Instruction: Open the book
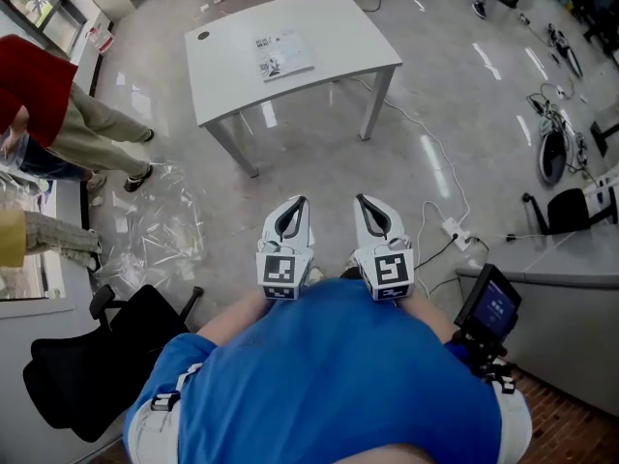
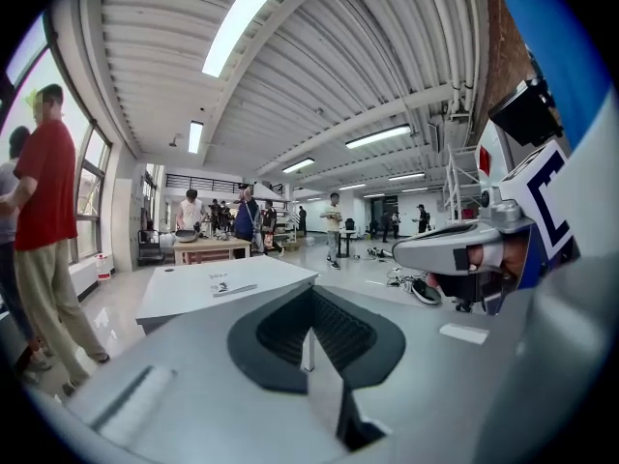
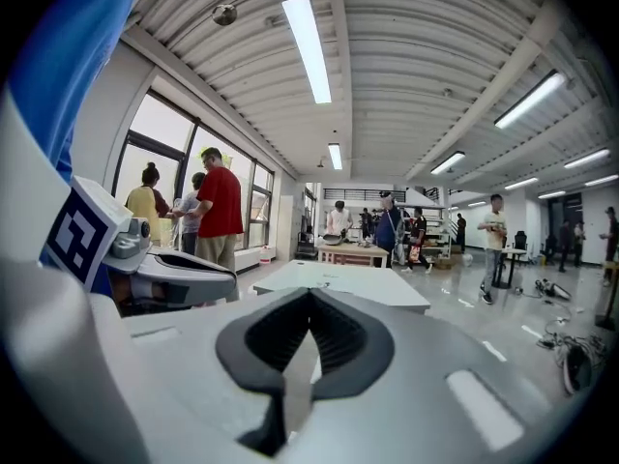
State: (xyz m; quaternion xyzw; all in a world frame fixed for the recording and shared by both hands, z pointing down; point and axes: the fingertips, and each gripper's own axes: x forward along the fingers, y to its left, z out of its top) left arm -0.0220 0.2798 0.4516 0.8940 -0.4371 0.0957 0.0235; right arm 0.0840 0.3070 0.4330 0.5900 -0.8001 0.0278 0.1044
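The left gripper [image 1: 295, 207] and the right gripper [image 1: 369, 207] are held close to the body, both shut on nothing, while the book [image 1: 283, 54] is seen well ahead at the counter's [image 1: 343, 27] middle, lined up more nearly with the left gripper.

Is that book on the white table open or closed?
Closed: the book lies flat on the table, one cover facing up, no spread pages.

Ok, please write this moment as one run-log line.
book: closed, flat on white table | left gripper: shut, empty | right gripper: shut, empty | both short of the table
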